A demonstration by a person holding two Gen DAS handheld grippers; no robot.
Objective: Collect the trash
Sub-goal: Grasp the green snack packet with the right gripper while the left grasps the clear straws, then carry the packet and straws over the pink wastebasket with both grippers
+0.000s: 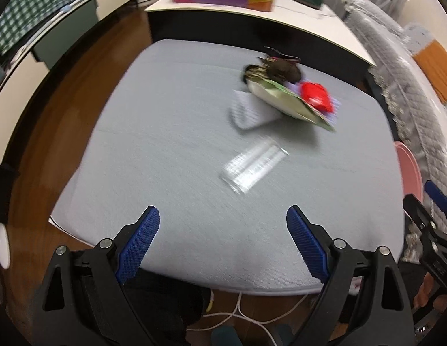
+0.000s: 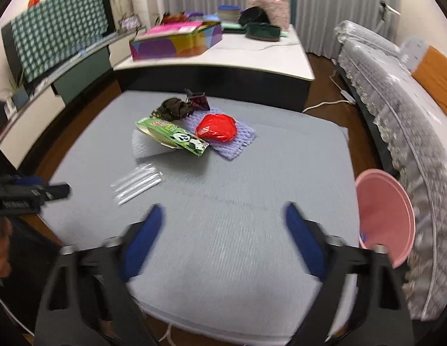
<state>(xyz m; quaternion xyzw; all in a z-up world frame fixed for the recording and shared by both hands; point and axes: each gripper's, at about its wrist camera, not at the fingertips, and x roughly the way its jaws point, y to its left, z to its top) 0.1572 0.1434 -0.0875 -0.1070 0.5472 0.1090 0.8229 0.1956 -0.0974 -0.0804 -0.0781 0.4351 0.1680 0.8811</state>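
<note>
- Left wrist view: my left gripper (image 1: 223, 222) hangs over the near edge of the grey pad (image 1: 171, 132), its blue fingers (image 1: 140, 242) spread wide with nothing between them.
- The frame is smeared by motion, so small details are hard to read.
- The clear wrapper (image 1: 253, 165) lies flat on the pad, ahead of the gripper and a little right of centre, apart from the fingers.
- Beyond it sits the trash pile: a green packet (image 1: 292, 101) lying tilted over a white foam net (image 1: 248, 112), a red bag (image 1: 315, 96) to its right, and a dark crumpled wad (image 1: 278, 69) behind.
- The pink bin (image 1: 409, 170) shows at the pad's right edge, and part of my right gripper (image 1: 431, 216) pokes in there at the frame's edge.
- Right wrist view: my right gripper (image 2: 223, 216) is also wide apart and holds nothing, hovering over the near part of the pad (image 2: 252, 201).
- The wrapper (image 2: 137, 183) lies to the left ahead, close to the tip of my left gripper (image 2: 47, 191), not touching it.
- The packet (image 2: 174, 134) leans on the net (image 2: 145, 145); the red bag (image 2: 216, 128) rests on a purple foam net (image 2: 238, 141); the wad (image 2: 174, 109) sits behind, with a dark red wrapper (image 2: 199, 99) just beside it.
- The bin (image 2: 388, 216) stands just beside the pad's right edge, next to the sofa (image 2: 411, 121).
</note>
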